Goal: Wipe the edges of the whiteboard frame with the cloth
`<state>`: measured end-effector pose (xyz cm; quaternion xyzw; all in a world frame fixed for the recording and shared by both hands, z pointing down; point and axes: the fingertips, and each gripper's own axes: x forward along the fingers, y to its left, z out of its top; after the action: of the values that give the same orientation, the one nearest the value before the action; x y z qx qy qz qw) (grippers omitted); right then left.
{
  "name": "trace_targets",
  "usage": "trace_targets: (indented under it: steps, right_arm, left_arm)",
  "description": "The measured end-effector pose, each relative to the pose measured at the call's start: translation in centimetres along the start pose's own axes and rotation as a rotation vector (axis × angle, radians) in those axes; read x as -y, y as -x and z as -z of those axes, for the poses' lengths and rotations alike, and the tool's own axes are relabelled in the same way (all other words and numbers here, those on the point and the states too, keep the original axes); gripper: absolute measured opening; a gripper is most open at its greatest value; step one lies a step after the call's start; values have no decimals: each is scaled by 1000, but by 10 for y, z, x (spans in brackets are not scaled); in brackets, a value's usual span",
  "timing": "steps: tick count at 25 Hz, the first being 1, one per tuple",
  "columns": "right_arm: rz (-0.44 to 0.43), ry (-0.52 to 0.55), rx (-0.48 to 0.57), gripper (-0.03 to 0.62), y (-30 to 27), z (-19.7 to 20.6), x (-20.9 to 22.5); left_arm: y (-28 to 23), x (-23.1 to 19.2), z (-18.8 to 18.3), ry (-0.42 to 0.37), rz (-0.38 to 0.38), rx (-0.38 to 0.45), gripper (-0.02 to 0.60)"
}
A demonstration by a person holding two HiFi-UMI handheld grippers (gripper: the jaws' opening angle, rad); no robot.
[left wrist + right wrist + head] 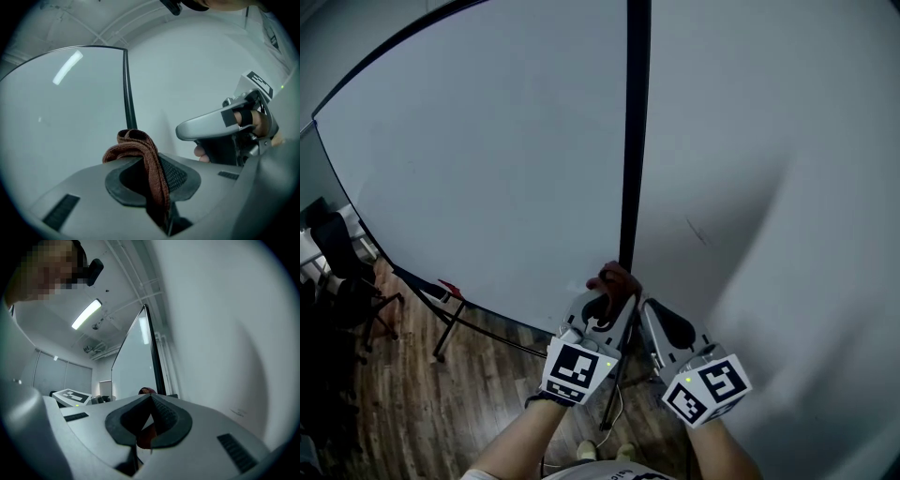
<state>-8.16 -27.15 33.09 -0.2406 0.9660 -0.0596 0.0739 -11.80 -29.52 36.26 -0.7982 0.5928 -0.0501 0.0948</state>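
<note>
The whiteboard [487,159] stands at the left, and its black frame edge [633,141] runs vertically up the middle of the head view. My left gripper [602,305] is shut on a brown cloth [615,277], which touches the lower part of that edge. In the left gripper view the cloth [140,145] bunches out of the jaws of the left gripper [151,164], right below the frame [127,93]. My right gripper [661,323] hangs just right of the frame with its jaws together and nothing in them. Its own view shows the frame [153,357] ahead.
A white wall [769,187] lies right behind the board's right edge. The board's stand legs [448,328] and a red item [450,288] on its tray are at lower left. A black office chair [342,272] stands on the wood floor [412,403].
</note>
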Motion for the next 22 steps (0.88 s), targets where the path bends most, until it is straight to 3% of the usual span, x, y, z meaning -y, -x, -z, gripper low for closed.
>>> trace_targets:
  steps: [9, 22]
  right_arm:
    - [-21, 57, 45, 2, 3, -43, -6]
    - [-57, 148, 86, 3, -20, -120, -17]
  left_arm:
    - [-4, -11, -64, -29, -9, 56, 72]
    - [-13, -34, -139, -55, -31, 76, 72]
